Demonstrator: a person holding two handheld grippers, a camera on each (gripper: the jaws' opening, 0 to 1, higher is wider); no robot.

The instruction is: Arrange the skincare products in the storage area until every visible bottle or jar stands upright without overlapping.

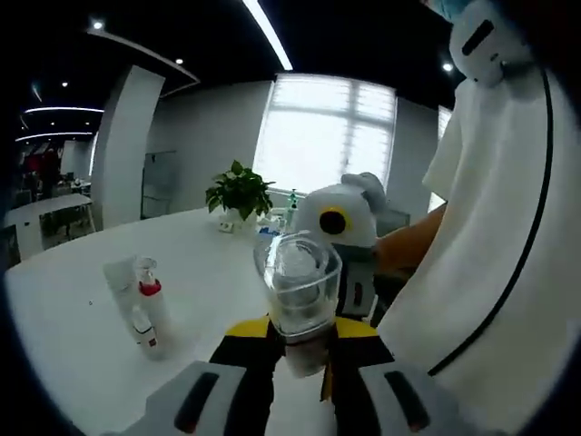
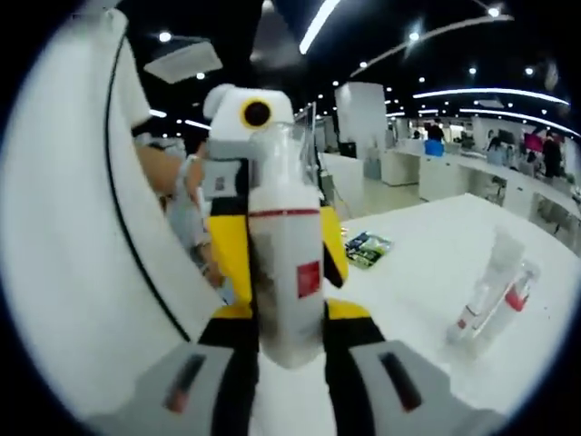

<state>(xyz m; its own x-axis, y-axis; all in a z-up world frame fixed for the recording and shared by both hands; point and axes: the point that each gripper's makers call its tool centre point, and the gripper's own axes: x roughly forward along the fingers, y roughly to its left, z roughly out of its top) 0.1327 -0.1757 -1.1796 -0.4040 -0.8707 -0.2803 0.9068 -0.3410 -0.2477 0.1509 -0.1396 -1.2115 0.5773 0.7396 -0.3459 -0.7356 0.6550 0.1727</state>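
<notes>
1. The left hand-held gripper is squeezing a clear cap.
2. The right hand-held gripper is squeezing a white bottle, lifting it above the tabletop, probably so the cap can go on.
3. Two small bottles are waiting near the tabletop's edge.

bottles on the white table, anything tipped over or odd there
Nothing is tipped or spilled. Two small bottles stand upright close together on the white table. The only thing off it is the white bottle with a clear cap, held between both hand-held grippers, left and right.
</notes>
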